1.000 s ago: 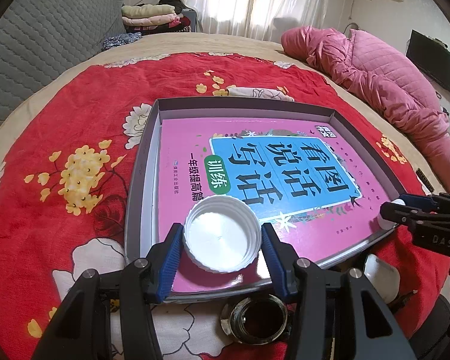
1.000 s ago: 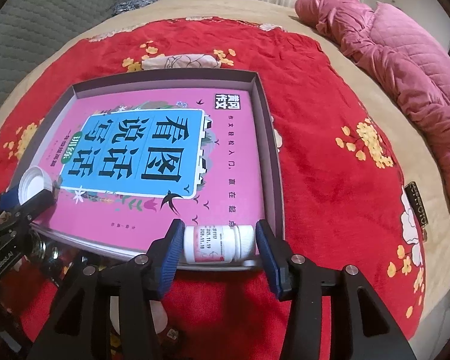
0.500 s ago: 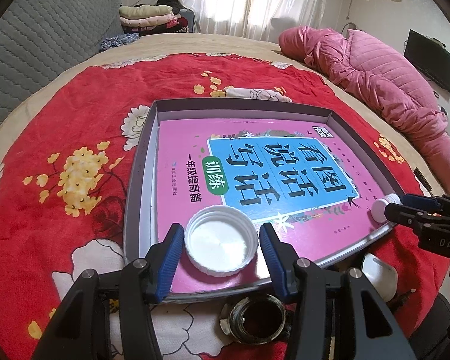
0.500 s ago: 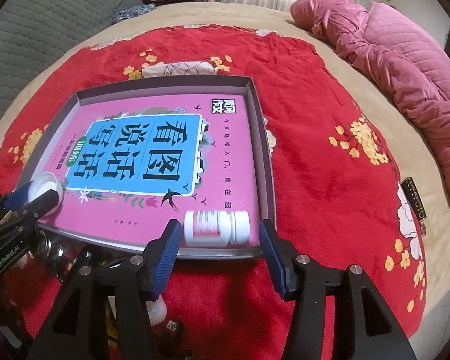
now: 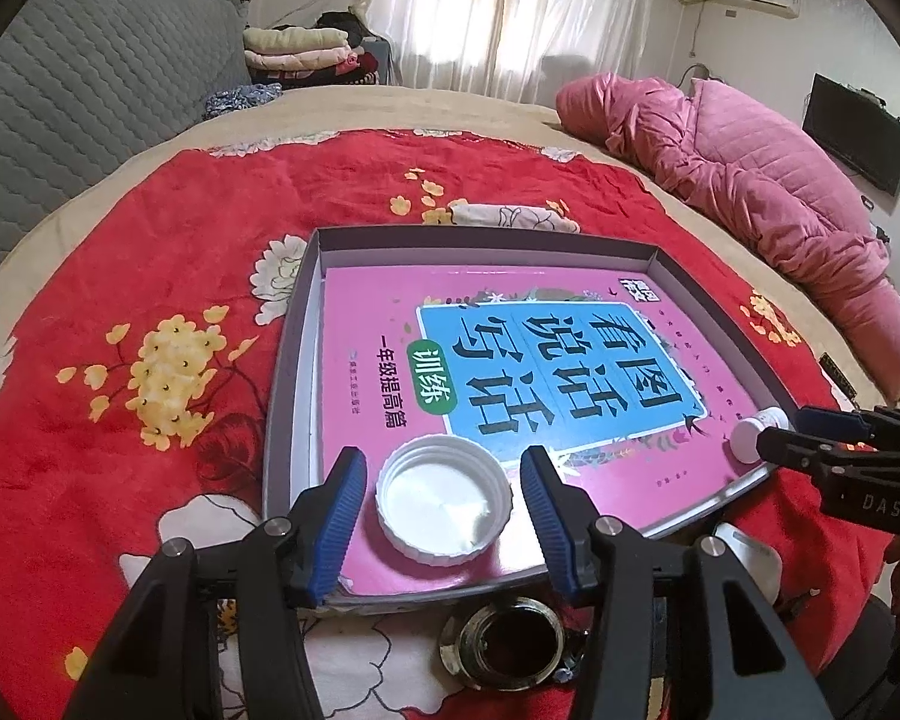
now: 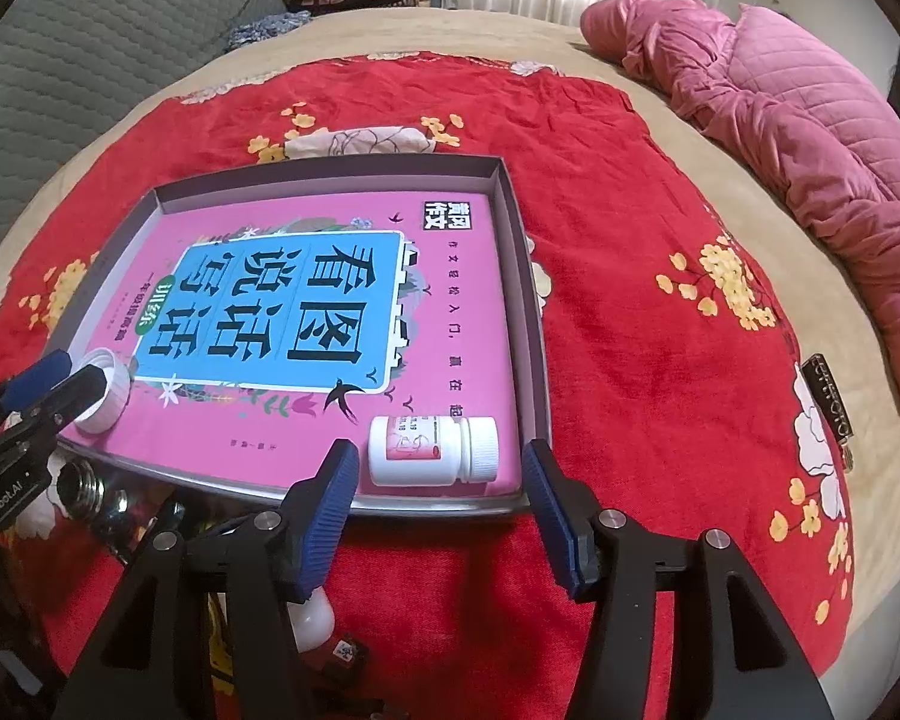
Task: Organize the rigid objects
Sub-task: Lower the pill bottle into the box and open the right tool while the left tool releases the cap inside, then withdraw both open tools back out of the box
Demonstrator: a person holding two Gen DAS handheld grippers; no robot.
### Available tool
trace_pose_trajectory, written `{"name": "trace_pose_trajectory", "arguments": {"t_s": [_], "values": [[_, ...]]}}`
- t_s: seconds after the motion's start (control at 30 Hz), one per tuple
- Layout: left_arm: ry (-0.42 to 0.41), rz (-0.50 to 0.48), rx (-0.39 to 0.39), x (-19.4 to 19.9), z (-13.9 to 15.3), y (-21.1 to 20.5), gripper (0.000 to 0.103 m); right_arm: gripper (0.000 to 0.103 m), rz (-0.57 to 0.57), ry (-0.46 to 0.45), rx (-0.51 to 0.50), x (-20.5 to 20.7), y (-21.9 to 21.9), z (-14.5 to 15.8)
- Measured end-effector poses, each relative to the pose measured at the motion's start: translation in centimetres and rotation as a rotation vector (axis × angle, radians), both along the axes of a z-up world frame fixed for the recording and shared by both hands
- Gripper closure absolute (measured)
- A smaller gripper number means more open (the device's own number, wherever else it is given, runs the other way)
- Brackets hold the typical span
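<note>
Left wrist view: my left gripper (image 5: 444, 483) stands open, its blue pads astride the white cap (image 5: 444, 498) with a gap on each side. The cap lies mouth-up on the pink book (image 5: 510, 372), near the front edge of the grey tray (image 5: 288, 360). A dark-mouthed metal jar (image 5: 510, 639) sits on the red blanket (image 5: 120, 276) just outside the tray's front wall, below the gripper. At far right my right gripper (image 5: 774, 432) flanks the pill bottle (image 5: 753, 429).

Right wrist view: my right gripper (image 6: 438, 468) has just been opening; the pill bottle (image 6: 432, 450) lies on its side between the jaws, free of both pads, in the tray's (image 6: 528, 312) near right corner on the book (image 6: 306, 306). My left gripper (image 6: 60, 384) shows at far left beside the cap (image 6: 105, 399).

Risks, as I judge them: the bottle could roll on the glossy cover if a withdrawing pad brushes it; the light cap could be dragged over the low wall likewise; the soft bedding could tip the tray if I press its edge.
</note>
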State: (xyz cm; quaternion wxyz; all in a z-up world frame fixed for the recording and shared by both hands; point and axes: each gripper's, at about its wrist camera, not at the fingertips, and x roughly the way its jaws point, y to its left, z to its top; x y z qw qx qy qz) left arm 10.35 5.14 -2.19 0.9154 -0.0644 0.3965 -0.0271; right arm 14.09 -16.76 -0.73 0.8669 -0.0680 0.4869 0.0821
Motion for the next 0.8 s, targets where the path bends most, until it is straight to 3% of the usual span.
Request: {"name": "trace_pose_trajectory", "arguments": {"t_s": [0.8], "values": [[-0.014,-0.007,0.011,-0.4,0.7,0.2,0.049,0.039,0.013,-0.040,0.006,-1.1,0.0,0.5]]}}
